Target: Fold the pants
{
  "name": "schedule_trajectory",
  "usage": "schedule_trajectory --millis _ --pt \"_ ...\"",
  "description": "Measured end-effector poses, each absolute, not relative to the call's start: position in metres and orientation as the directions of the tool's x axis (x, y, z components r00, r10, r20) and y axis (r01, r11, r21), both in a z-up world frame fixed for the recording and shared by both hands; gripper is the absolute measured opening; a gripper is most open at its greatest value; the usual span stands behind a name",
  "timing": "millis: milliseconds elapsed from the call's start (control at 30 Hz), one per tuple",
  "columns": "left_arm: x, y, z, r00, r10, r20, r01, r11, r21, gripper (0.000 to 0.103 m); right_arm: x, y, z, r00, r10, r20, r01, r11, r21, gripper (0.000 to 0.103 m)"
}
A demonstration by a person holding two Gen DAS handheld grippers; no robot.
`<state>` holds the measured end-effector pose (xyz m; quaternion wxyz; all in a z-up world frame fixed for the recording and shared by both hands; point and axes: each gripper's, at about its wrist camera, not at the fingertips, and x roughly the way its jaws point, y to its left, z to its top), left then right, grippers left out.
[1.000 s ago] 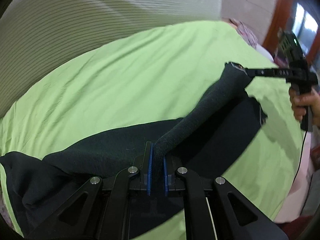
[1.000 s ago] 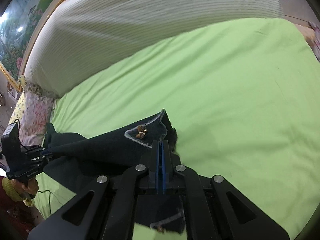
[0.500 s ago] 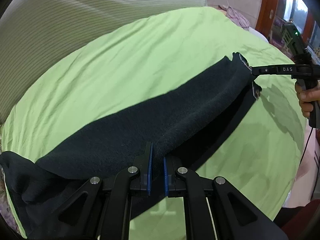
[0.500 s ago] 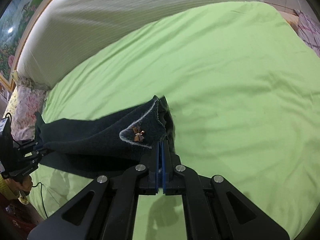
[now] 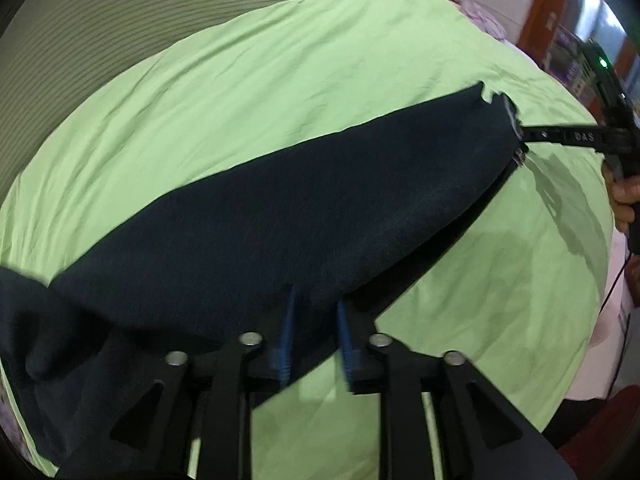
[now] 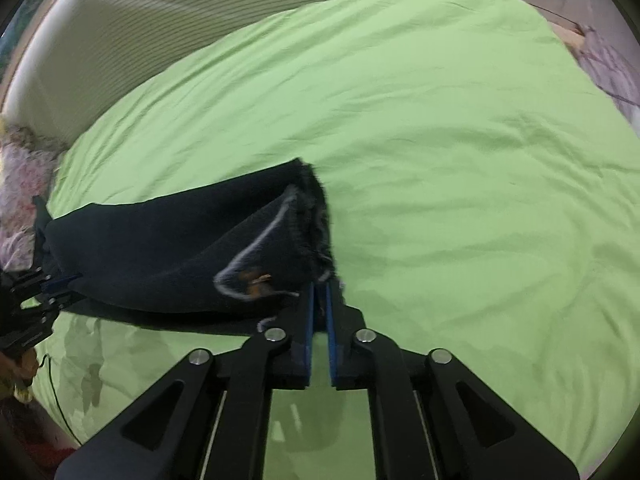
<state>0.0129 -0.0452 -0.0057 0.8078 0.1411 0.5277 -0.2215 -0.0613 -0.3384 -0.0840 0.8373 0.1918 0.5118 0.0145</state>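
Both grippers point steeply down with their jaws opening: the left gripper (image 5: 314,312) has a clear gap between its blue fingers (image 5: 286,332), the right gripper (image 6: 319,300) a narrow one, its handle in a hand (image 5: 624,196).

pants (image 5: 320,208) lowered flat, both grippers opening
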Motion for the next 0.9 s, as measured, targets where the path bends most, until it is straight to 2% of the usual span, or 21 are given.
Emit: schedule_trajectory --millis 67,100,133,367,433,467,567,733,900 --pt "0.013 -0.035 0.000 0.344 -0.215 -0.914 0.464 0.885 -0.034 0.053 -0.064 -0.345 -0.076 0.480 0.215 -0.851 0.207 0.915 0.348 0.033" --pt "0.012 -0.027 0.005 0.357 -0.217 -0.908 0.429 0.902 -0.046 0.054 -0.066 -0.347 -0.070 0.492 0.204 -0.847 0.218 0.912 0.346 0.048" --pt "0.011 -0.020 0.009 0.366 -0.219 -0.905 0.402 0.914 -0.059 0.055 -0.070 -0.349 -0.061 0.523 0.189 -0.831 0.225 0.910 0.348 0.053" --pt "0.020 0.066 0.022 0.361 -0.212 -0.908 0.046 0.977 -0.210 0.061 -0.059 -0.318 -0.018 0.599 0.261 -0.757 0.118 0.906 0.406 0.053" --pt "0.027 0.094 0.026 0.364 -0.208 -0.908 -0.061 0.967 -0.246 0.063 -0.046 -0.297 -0.010 0.593 0.313 -0.742 0.045 0.907 0.418 0.053" --pt "0.031 0.107 0.027 0.362 -0.196 -0.911 -0.120 0.960 -0.254 0.067 -0.041 -0.279 -0.007 0.585 0.347 -0.733 -0.004 0.905 0.425 0.053" --pt "0.046 0.140 0.032 0.362 -0.185 -0.914 -0.252 0.924 -0.287 0.068 -0.029 -0.231 -0.004 0.553 0.429 -0.714 -0.129 0.891 0.435 0.053" --pt "0.082 0.165 0.040 0.330 -0.133 -0.935 -0.407 0.873 -0.268 0.071 -0.018 -0.155 -0.003 0.490 0.515 -0.703 -0.323 0.856 0.403 0.053" --pt "0.114 0.182 0.036 0.243 -0.040 -0.969 -0.511 0.844 -0.163 0.072 -0.025 -0.086 -0.007 0.446 0.529 -0.722 -0.515 0.811 0.276 0.053"
